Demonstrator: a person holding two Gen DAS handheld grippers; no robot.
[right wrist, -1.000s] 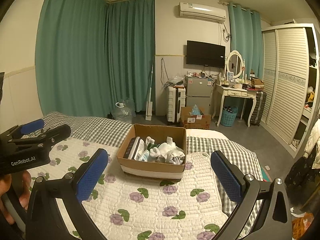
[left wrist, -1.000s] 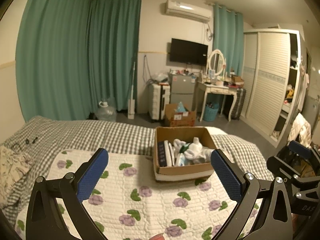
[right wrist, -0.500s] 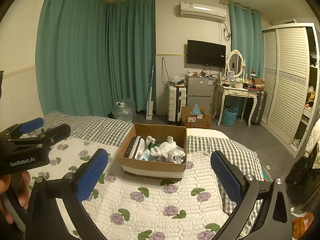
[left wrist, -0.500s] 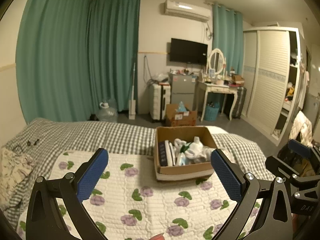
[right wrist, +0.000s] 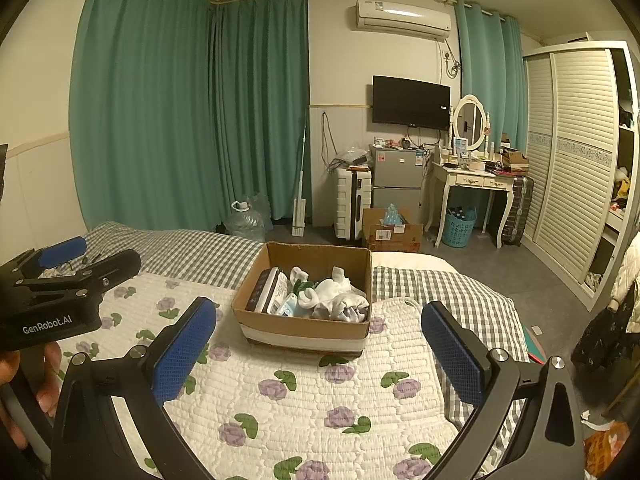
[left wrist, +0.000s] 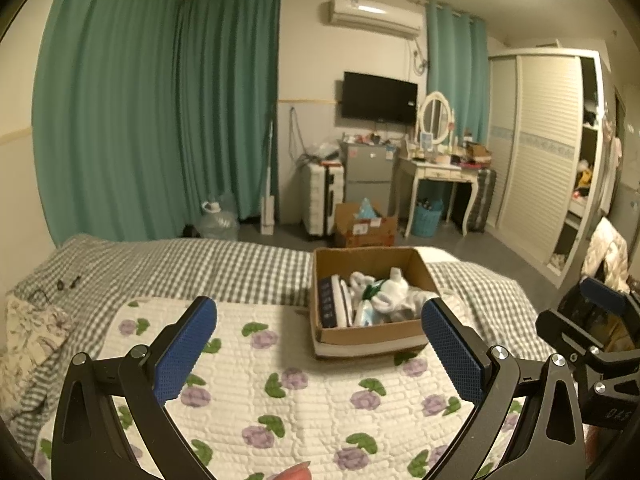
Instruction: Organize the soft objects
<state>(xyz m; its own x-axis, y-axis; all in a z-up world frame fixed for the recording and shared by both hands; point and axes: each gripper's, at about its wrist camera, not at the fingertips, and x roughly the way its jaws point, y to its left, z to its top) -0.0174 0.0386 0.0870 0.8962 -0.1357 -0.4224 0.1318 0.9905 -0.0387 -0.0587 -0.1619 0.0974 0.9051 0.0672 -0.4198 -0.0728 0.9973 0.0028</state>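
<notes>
A cardboard box (left wrist: 372, 334) stands on the flowered white quilt (left wrist: 280, 400) of the bed; it also shows in the right wrist view (right wrist: 304, 330). It holds white socks or cloths (right wrist: 340, 300), a green item and a flat dark-edged pack (right wrist: 266, 290). My left gripper (left wrist: 320, 354) is open and empty, above the quilt short of the box. My right gripper (right wrist: 320, 354) is open and empty, also short of the box. Each gripper shows at the edge of the other's view.
A grey checked sheet (right wrist: 192, 248) covers the far side of the bed. A patterned pillow (left wrist: 28, 332) lies at the left. Beyond the bed are a water jug (right wrist: 246, 222), a suitcase (right wrist: 352, 204), a floor box (right wrist: 394, 234), a dressing table (right wrist: 472, 184) and a wardrobe (right wrist: 576, 152).
Both grippers have shifted very slightly; the box sits marginally differently in view. Nothing was taken hold of or let go.
</notes>
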